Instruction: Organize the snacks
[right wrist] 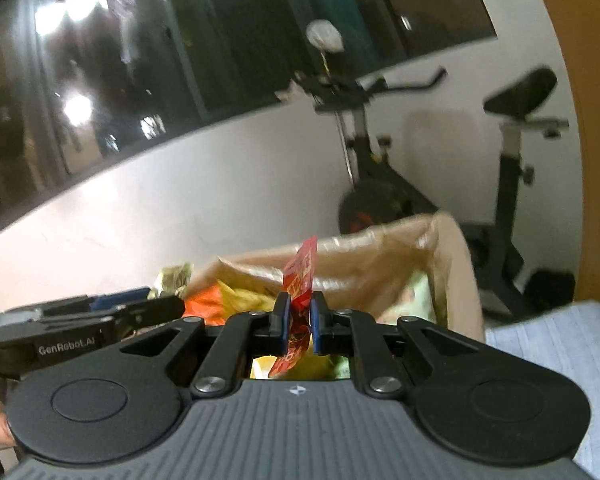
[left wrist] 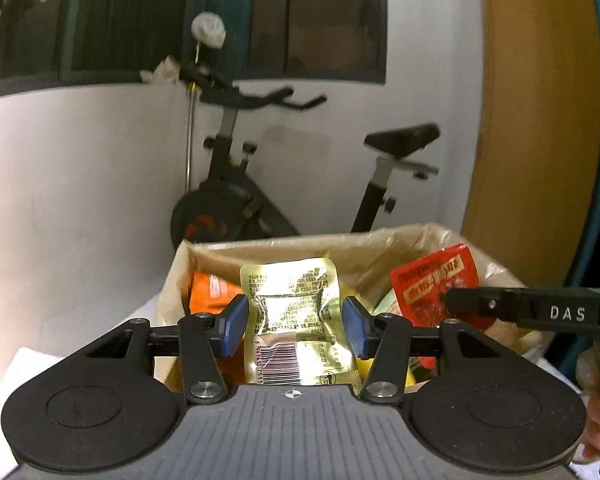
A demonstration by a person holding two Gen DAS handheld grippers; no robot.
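Note:
My left gripper [left wrist: 295, 322] is shut on a gold foil snack packet [left wrist: 298, 320], held flat side toward the camera, above the open cardboard box [left wrist: 260, 246]. My right gripper [right wrist: 300, 320] is shut on a red snack packet [right wrist: 300, 276], held edge-on over the same box [right wrist: 456, 264]. In the left wrist view the red packet [left wrist: 436, 280] hangs at the right, gripped by the right gripper [left wrist: 456, 302]. The box is lined with clear plastic and holds orange [left wrist: 210, 288] and yellow [right wrist: 248, 298] packets. The left gripper [right wrist: 156, 306] with the gold packet [right wrist: 172, 278] shows at the left of the right wrist view.
An exercise bike [left wrist: 236, 200] stands against the white wall behind the box. A dark window [left wrist: 220, 16] runs above it. A wooden panel [left wrist: 536, 120] is at the right. A pale blue cloth [right wrist: 560, 344] lies right of the box.

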